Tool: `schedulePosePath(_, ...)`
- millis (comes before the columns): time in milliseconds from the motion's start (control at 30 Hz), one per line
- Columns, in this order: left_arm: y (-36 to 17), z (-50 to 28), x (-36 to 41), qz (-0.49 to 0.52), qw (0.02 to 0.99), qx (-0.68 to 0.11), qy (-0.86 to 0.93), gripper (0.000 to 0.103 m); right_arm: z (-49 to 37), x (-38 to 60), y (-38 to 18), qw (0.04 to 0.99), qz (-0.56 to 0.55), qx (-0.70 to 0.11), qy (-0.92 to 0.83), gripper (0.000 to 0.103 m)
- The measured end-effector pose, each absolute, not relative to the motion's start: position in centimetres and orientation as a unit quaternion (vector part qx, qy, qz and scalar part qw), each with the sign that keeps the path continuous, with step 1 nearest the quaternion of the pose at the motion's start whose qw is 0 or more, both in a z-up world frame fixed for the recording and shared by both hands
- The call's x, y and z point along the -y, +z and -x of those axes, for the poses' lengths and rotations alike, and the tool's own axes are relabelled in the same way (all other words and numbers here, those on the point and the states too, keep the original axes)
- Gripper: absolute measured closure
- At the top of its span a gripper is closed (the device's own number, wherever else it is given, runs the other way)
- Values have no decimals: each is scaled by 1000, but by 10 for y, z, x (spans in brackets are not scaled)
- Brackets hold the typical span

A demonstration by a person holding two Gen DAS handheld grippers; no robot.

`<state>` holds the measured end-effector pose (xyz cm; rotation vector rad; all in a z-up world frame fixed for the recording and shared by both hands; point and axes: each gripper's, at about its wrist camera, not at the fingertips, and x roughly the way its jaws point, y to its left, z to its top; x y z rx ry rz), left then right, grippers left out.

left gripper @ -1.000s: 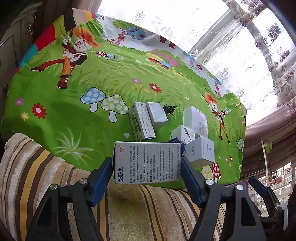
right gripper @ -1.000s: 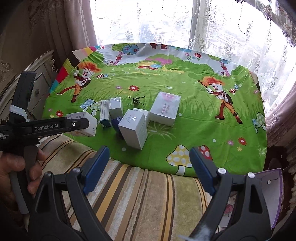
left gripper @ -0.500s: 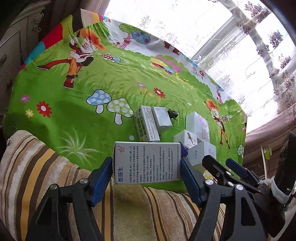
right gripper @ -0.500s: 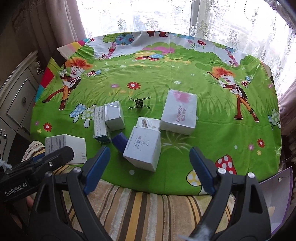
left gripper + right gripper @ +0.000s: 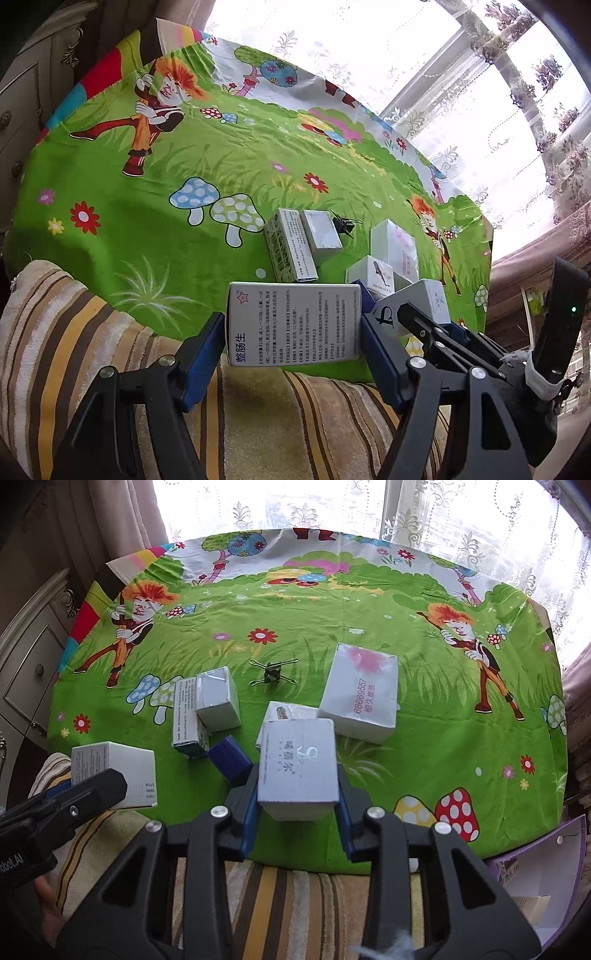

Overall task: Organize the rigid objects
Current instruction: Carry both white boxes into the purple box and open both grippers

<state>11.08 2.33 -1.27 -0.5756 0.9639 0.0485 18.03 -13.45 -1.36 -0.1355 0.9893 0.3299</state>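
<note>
**Seven boxes, one clip, two grippers full**

We count seven cardboard boxes and one black wire clip, on or above a green cartoon cloth.

From the left: the left gripper clamps a white medicine box above the cloth's near edge. Next a narrow printed box leans against a grey cube; a small blue box lies just beside them. The right gripper, whose jaws have just been closing, presses its blue pads on both sides of a grey box at the near edge, a small white box touching behind it. Rightmost sits a large white box with pink print.

Only the right view shows a purple-edged carton beyond the striped towel; only the left view shows the medicine box's printed face.
</note>
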Motion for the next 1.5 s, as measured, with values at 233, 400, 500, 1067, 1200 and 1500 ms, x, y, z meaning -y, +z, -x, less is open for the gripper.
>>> schedulePosePath(233, -4, -107, -16, 269, 854, -445, 6, 30, -152, 154, 9, 885, 50, -433, 163, 64)
schedulePosePath(400, 1, -103, -3, 282, 849, -447, -25, 30, -133, 172, 22, 898, 47, -410, 154, 64)
schedulePosePath(500, 6, -101, 11, 281, 847, -449, -46, 30, -120, 186, 28, 904, 41, -398, 149, 64)
schedulePosePath(1067, 26, -87, 113, 238, 835, -464, -176, 30, -79, 295, 36, 916, -18, -390, 98, 64)
schedulePosePath(1200, 27, -86, 135, 223, 829, -473, -197, 30, -70, 318, 36, 919, -18, -387, 77, 64)
schedulePosePath(1500, 25, -89, 196, 194, 804, -501, -254, 30, -56, 378, 30, 920, -39, -388, 26, 64)
